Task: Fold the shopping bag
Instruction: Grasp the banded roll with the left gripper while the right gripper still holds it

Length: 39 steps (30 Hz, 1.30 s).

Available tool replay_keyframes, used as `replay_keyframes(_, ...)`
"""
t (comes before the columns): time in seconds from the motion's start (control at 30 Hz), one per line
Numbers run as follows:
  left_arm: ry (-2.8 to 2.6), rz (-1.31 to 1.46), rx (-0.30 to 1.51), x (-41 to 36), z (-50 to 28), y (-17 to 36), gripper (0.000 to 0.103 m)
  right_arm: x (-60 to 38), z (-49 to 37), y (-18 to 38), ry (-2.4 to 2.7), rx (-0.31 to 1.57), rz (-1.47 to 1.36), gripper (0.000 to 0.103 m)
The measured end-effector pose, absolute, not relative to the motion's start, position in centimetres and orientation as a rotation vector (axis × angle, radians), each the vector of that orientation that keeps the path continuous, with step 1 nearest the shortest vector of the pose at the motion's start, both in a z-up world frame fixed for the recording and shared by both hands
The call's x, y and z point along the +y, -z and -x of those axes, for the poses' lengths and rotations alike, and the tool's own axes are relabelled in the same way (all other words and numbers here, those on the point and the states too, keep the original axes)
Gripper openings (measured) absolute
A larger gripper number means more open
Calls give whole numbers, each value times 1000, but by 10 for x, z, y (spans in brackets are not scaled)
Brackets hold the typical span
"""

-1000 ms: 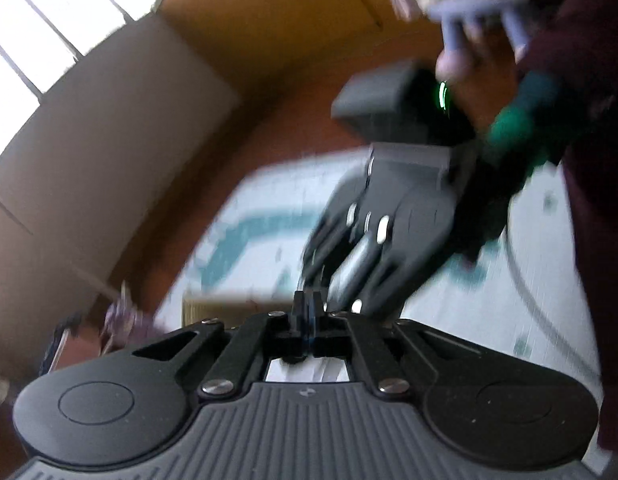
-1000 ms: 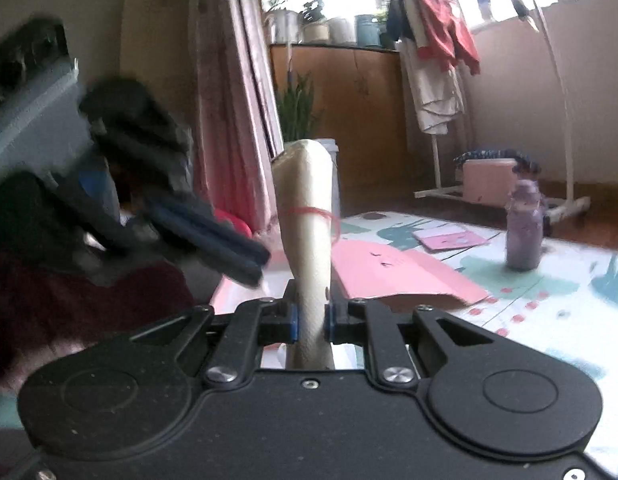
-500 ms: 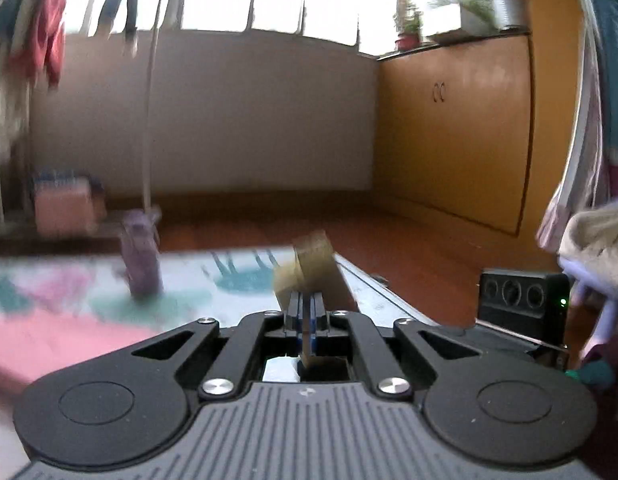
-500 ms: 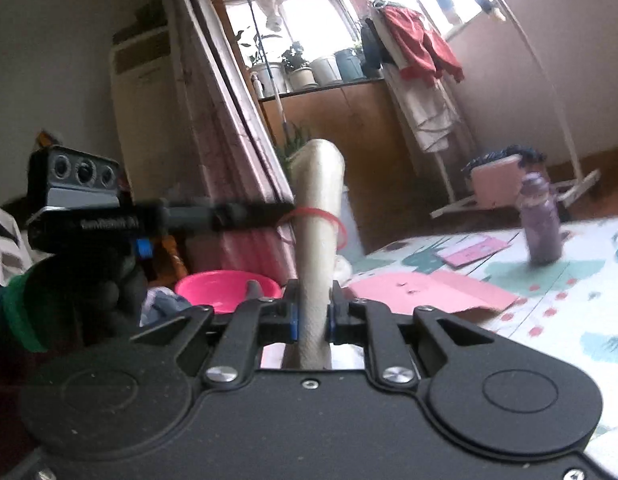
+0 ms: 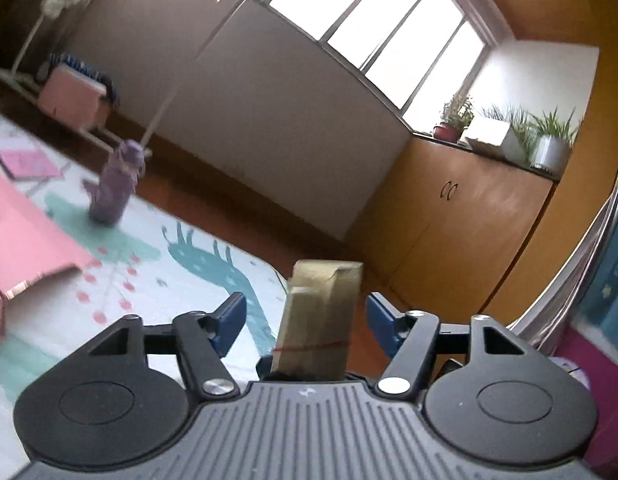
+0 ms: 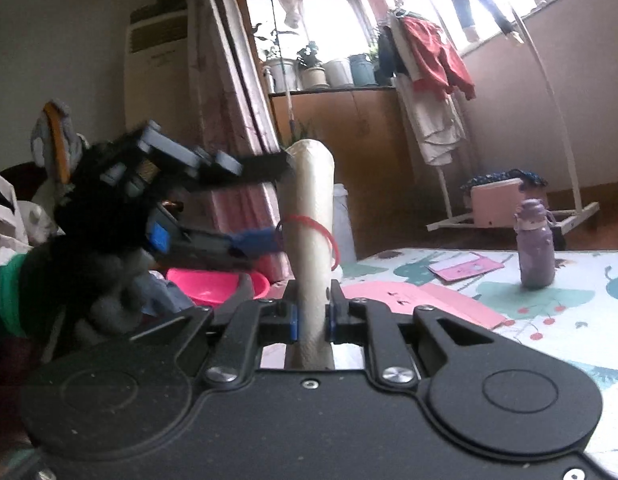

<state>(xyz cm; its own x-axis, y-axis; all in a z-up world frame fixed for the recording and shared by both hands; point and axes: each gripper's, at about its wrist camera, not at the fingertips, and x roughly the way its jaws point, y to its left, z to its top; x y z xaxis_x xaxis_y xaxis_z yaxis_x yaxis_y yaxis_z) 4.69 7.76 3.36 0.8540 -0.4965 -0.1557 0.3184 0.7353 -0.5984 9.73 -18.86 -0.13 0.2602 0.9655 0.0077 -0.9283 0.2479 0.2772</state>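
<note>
My right gripper [image 6: 311, 316] pinches the folded shopping bag [image 6: 311, 216] at its base, long axis upright, red rubber band [image 6: 309, 224] round it; my left gripper [image 5: 305, 322] straddles it from the left, jaws opening, pads apart from the bag [image 5: 321, 312]

Right gripper [image 6: 311, 316]: jaws closed tight on the rolled bag [image 6: 311, 208], held upright.
Left gripper [image 5: 301, 316]: jaws opening, pads clear of the roll between them (seen from the right wrist, reaching in sideways).
</note>
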Motion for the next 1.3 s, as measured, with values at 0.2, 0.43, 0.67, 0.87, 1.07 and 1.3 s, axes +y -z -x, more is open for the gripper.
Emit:
replay_keyframes(0.2, 709, 606, 281, 92, -47, -34, 30, -199, -124, 11, -1529, 283, -540, 14)
replay_keyframes(0.43, 772, 596, 341, 99, -50, -32, 28, -192, -126, 14, -1657, 363, -563, 14)
replay_keyframes(0.67, 764, 597, 356, 94, -44, -27, 22, -191, -121, 18, -1724, 402, -578, 14)
replay_keyframes(0.87, 720, 596, 355, 94, -36, -28, 20, -185, -121, 18, -1742, 439, -582, 23)
replay_keyframes(1.07, 668, 542, 335, 97, -22, -41, 19, -190, -114, 9, -1610, 391, -507, 55)
replay_keyframes(1.3, 746, 444, 356, 75, -20, -46, 19, -197, -116, 6, -1661, 341, -570, 39)
